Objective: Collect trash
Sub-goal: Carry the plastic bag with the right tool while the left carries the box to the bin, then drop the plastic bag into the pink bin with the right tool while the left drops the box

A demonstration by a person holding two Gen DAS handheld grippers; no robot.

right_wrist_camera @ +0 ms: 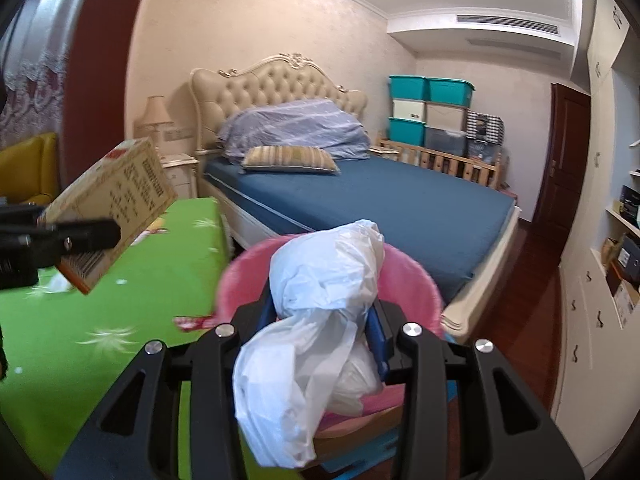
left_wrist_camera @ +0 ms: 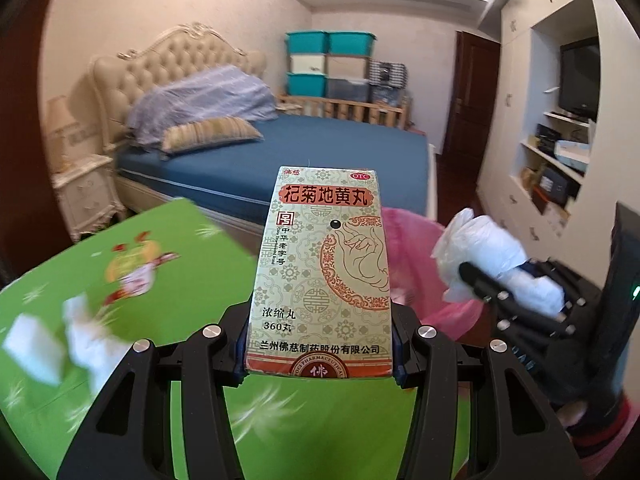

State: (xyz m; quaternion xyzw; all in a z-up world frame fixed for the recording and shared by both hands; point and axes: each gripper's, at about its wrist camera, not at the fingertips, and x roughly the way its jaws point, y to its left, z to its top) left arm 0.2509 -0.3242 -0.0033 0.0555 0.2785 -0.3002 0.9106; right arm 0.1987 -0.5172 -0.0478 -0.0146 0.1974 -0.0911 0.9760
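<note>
Both of my claws are loaded and raised near the pink bin, which I judge to be the trash receptacle. My left gripper is pressed onto the lower end of a medicine box, holding it upright with the printed face toward the lens; the grip low on the carton leaves most of it free to drop clear on release. My right gripper pinches a crumpled white plastic bag at its gathered middle, so the loose ends hang on either side, directly above the bin's mouth. The bin appears to carry a pink liner; its contents are hidden behind the bag and cannot be told. On the green table, to the left, lie blurred white scraps, probably tissue or paper, which I judge remain to be collected. In the right wrist view the box sits to the left, above the table and not yet over the bin.
</note>
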